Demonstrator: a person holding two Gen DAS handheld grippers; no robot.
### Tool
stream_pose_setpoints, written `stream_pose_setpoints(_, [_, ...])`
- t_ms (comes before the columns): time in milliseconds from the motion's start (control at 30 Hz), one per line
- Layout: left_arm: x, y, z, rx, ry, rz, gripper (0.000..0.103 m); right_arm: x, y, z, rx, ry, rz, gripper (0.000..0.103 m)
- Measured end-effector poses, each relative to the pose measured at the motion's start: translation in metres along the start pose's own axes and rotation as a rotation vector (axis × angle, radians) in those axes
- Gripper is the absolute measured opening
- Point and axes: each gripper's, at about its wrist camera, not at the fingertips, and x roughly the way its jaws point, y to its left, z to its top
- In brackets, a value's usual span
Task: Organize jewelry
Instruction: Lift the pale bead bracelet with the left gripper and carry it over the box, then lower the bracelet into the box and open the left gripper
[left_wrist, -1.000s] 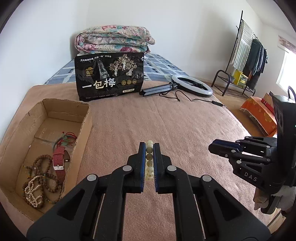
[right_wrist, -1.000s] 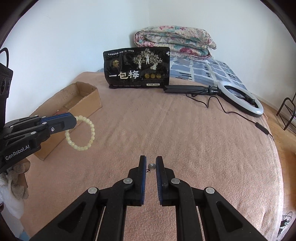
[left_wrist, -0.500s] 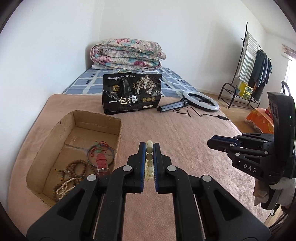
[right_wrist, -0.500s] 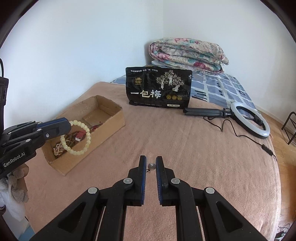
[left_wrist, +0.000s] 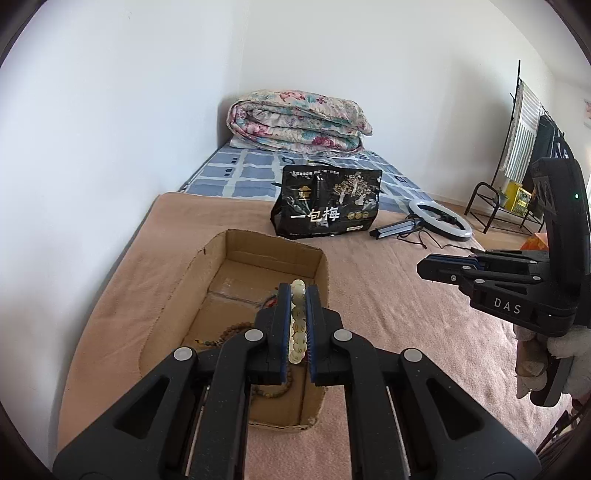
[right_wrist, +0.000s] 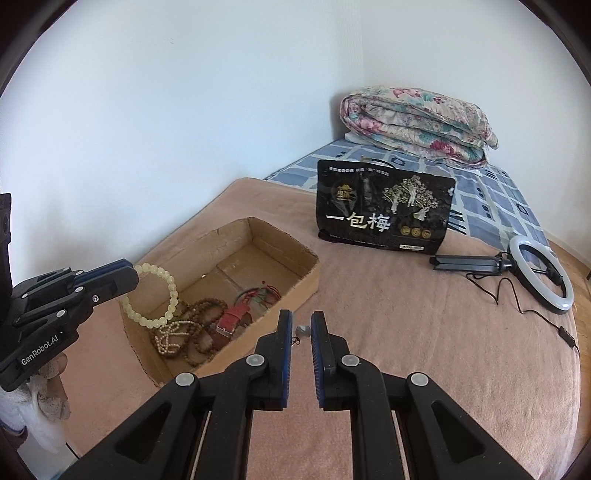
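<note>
Left tongs (left_wrist: 298, 325) clamped on pale green bead bracelet (right_wrist: 153, 295), above open cardboard box (right_wrist: 258, 225); right tongs (right_wrist: 301, 332) pinch small silver earring (right_wrist: 303, 329). Your risk: earring slips, lost in blanket.

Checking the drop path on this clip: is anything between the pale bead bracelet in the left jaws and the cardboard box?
Nothing visible. The left gripper holds the pale bead bracelet over the near end of the open cardboard box, which has no lid; only jewelry already inside lies beneath it.

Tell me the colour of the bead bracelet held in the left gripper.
The bead bracelet is pale, creamy yellow-green, best seen in the right wrist view, hanging from the left gripper.
</note>
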Motion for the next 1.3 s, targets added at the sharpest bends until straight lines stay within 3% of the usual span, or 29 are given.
stream_pose_setpoints(433, [-0.005, 0.038, -0.002, -0.027, -0.004, 0.044, 0.005, 0.042, 0.051, 0.034, -0.035, 0.020, 0.060, 0.008])
stream_pose_setpoints(1067, [0.019, 0.056, -0.015, -0.056, 0.052, 0.064, 0.006, 0.092, 0.062, 0.043, -0.007, 0.069, 0.054, 0.009])
stream_pose_setpoints(1100, [0.020, 0.056, -0.015, -0.055, 0.054, 0.063, 0.006, 0.094, 0.062, 0.043, -0.002, 0.068, 0.055, 0.010])
stream_pose_setpoints(1200, [0.023, 0.055, -0.016, -0.046, 0.065, 0.061, 0.006, 0.095, 0.063, 0.043, 0.005, 0.060, 0.041, 0.031])
stream_pose_setpoints(1267, [0.024, 0.052, -0.017, -0.029, 0.064, 0.077, 0.006, 0.095, 0.063, 0.043, 0.005, 0.055, 0.032, 0.035])
stream_pose_setpoints(1300, [0.024, 0.051, -0.017, -0.023, 0.065, 0.082, 0.006, 0.095, 0.063, 0.043, 0.004, 0.054, 0.024, 0.041])
